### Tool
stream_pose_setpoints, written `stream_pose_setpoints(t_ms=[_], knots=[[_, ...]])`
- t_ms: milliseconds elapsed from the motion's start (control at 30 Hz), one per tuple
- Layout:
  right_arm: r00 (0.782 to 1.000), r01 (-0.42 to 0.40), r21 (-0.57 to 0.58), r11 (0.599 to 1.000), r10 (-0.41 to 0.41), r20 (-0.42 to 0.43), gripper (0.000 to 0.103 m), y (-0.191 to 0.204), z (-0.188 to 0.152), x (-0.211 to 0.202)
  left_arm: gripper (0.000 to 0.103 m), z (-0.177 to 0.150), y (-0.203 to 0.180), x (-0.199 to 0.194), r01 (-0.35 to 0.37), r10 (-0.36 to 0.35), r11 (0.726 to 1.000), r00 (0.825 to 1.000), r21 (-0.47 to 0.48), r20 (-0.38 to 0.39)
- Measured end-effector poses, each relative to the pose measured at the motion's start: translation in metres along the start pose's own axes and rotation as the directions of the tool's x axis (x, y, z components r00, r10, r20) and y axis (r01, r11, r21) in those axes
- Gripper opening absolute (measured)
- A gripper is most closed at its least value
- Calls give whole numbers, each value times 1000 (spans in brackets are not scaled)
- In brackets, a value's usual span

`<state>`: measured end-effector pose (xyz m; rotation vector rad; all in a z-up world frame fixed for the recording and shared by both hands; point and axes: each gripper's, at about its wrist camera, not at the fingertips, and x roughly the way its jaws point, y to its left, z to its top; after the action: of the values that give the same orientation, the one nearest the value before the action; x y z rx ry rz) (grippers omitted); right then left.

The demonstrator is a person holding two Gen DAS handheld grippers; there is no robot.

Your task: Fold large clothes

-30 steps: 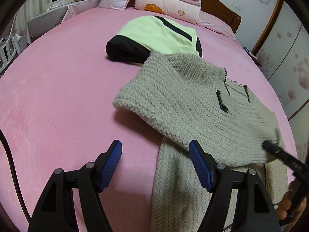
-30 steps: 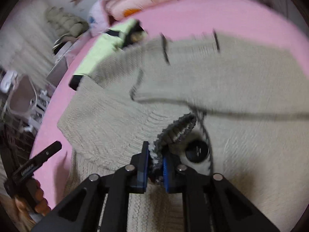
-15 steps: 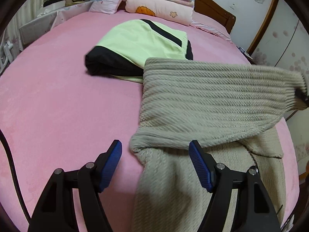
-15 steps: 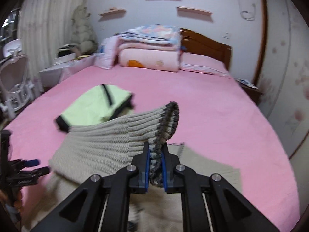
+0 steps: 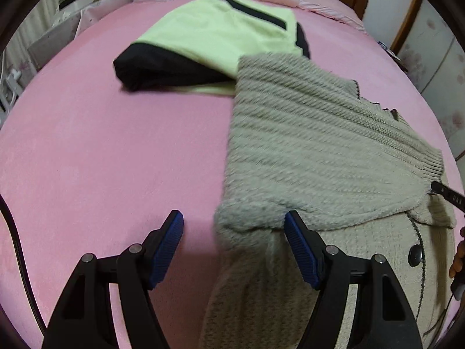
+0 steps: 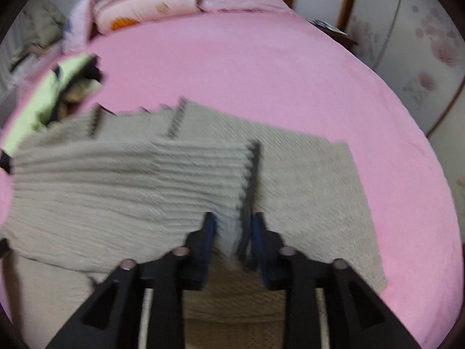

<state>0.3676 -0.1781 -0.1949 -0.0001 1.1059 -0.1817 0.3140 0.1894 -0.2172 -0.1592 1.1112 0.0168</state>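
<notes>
A grey knitted cardigan [image 5: 314, 151] lies on the pink bed, with one sleeve folded across its body. In the right wrist view the sleeve [image 6: 130, 180] runs left from its dark-edged cuff [image 6: 250, 180]. My right gripper [image 6: 234, 226] has its jaws parted a little around the cuff, which lies between the blue pads; the view is blurred. Its tip shows at the right edge of the left wrist view [image 5: 447, 195]. My left gripper [image 5: 234, 232] is open and empty, low over the folded shoulder edge of the cardigan.
A folded lime-green and black garment [image 5: 215, 37] lies just beyond the cardigan, also in the right wrist view [image 6: 58, 96]. Stacked pink quilts and pillows [image 6: 145, 3] sit at the headboard. The pink bedsheet [image 5: 101, 151] stretches left; wardrobe doors [image 6: 430, 52] stand right.
My right gripper carried the sleeve cuff across and down onto the cardigan body, and its jaws have parted. The left gripper stayed open and moved forward a little.
</notes>
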Motion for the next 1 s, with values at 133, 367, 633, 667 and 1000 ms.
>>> stream_pose_setpoints(t_ms=[133, 367, 633, 667, 1000], knots=[[999, -38, 58, 998, 38, 12, 37, -18, -6, -14, 71, -2, 2, -22, -29, 29, 1000, 998, 2, 62], [974, -172, 76, 982, 158, 164, 37, -21, 9, -56, 71, 32, -37, -62, 14, -34, 995, 976, 94, 213], [952, -255, -84, 963, 266, 152, 37, 82, 35, -37, 71, 84, -101, -1, 91, -121, 978, 980, 186, 155], [949, -266, -105, 958, 280, 143, 37, 95, 39, -32, 70, 87, -103, 7, 89, -115, 980, 983, 176, 144], [992, -69, -170, 983, 86, 96, 35, 92, 33, 29, 53, 97, -74, 70, 60, -66, 993, 996, 101, 61]])
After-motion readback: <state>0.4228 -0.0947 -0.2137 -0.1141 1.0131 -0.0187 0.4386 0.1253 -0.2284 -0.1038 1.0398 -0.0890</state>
